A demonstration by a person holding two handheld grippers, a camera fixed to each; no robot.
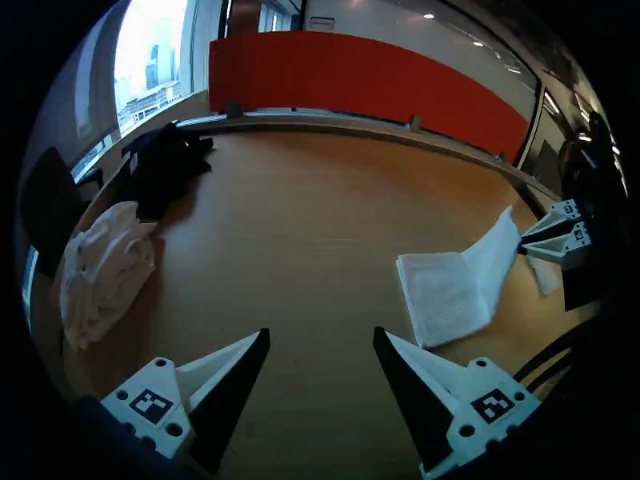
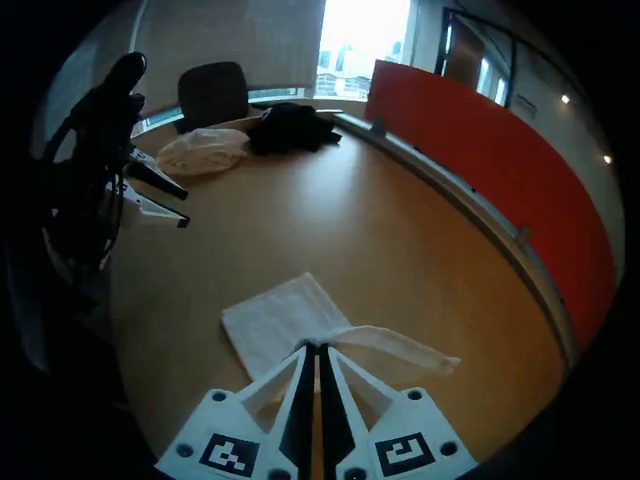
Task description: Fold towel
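Your left gripper [image 1: 320,370] wide, low over tabletop [image 1: 320,216], holds nothing. Your right gripper [image 2: 317,356] pinched tight on towel [image 2: 276,320] edge, edge raised. Rest of towel flat on tabletop.

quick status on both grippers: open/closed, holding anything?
Left gripper: open, nothing between its fingers.
Right gripper: closed on an edge of the white towel, that edge lifted off the table.

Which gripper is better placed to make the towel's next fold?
Right. The right gripper is shut on the towel at its lifted edge; the left gripper hangs open over the table, apart from it.
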